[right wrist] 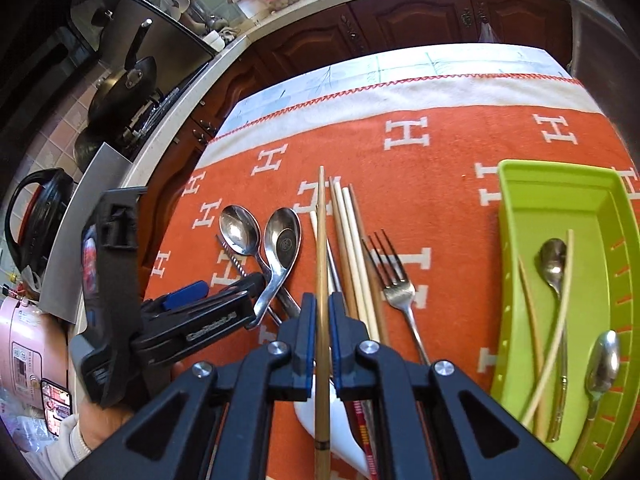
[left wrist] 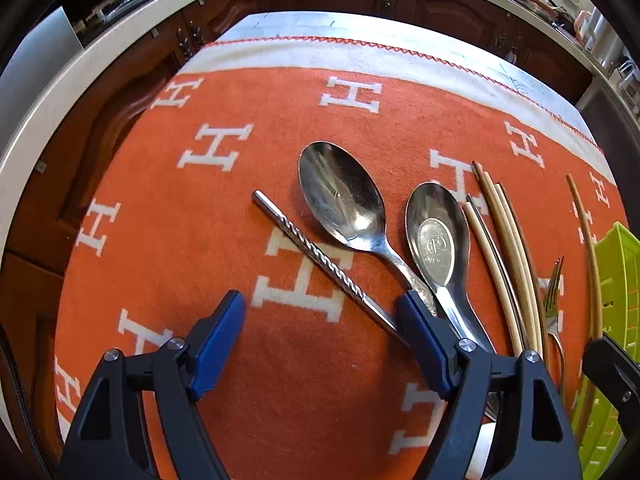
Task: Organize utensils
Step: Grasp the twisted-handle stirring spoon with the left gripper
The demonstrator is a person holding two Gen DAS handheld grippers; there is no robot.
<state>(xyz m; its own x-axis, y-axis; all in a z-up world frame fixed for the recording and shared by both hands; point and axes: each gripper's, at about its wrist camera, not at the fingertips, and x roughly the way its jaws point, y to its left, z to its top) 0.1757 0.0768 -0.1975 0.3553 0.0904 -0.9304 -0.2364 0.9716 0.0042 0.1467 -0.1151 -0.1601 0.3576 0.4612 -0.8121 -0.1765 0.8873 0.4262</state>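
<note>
One tan wooden chopstick [right wrist: 321, 320] is sitting clamped lengthwise in the closed right gripper [right wrist: 320, 316], lime-green plastic tray [right wrist: 516, 280] lying to its right, while the left gripper [left wrist: 320, 320] is hanging wide open, holding nothing.

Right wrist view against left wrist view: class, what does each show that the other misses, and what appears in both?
Only the right wrist view shows the inside of the green tray, holding two spoons and some chopsticks, the right claw shut on a wooden chopstick, and the pans on the counter.

Only the left wrist view shows the left claw open above the cloth, nothing between its fingers.

Both show the orange cloth, two metal spoons, the twisted metal chopstick, the loose chopsticks and the fork.
</note>
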